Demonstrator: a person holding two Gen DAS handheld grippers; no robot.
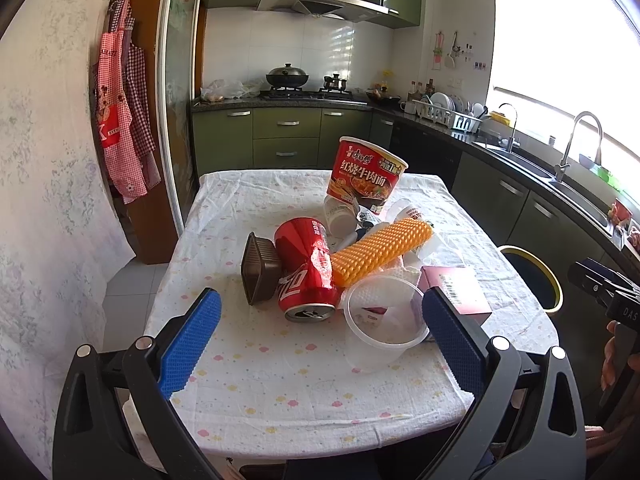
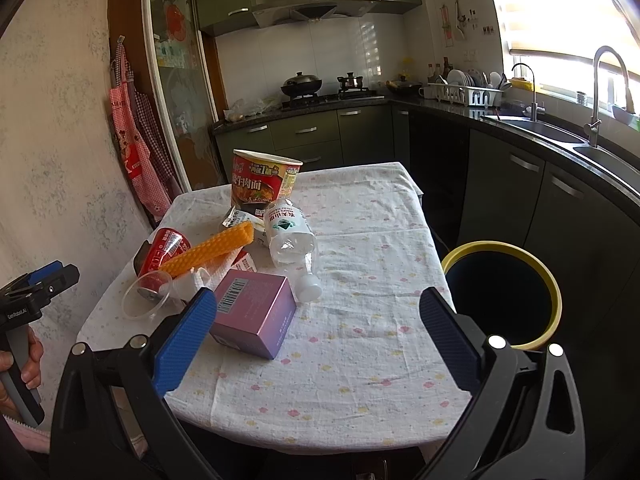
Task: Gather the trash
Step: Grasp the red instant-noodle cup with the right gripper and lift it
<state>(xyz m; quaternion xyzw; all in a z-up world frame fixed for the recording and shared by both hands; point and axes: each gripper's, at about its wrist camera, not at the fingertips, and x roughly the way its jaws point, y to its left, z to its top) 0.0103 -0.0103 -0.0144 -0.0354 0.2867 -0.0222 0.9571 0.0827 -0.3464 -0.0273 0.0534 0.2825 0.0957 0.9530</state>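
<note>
Several trash pieces, a dented red can [image 1: 306, 270] among them, crowd mid-frame; surface [image 2: 360, 360] below lies bare; both jaws released.

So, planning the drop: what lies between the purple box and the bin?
Only bare tablecloth between the purple box and the bin, per the right wrist view.

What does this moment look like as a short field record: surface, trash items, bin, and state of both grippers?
surface: table with floral cloth
trash items: instant noodle cup, upright; red can, on its side; orange foam sleeve; clear plastic cup; brown tray; pink box; clear bottle, lying down
bin: yellow-rimmed bin, beside the table, on the right
left gripper: open, holds nothing, facing the pile
right gripper: open, holds nothing, near the pink box
</note>
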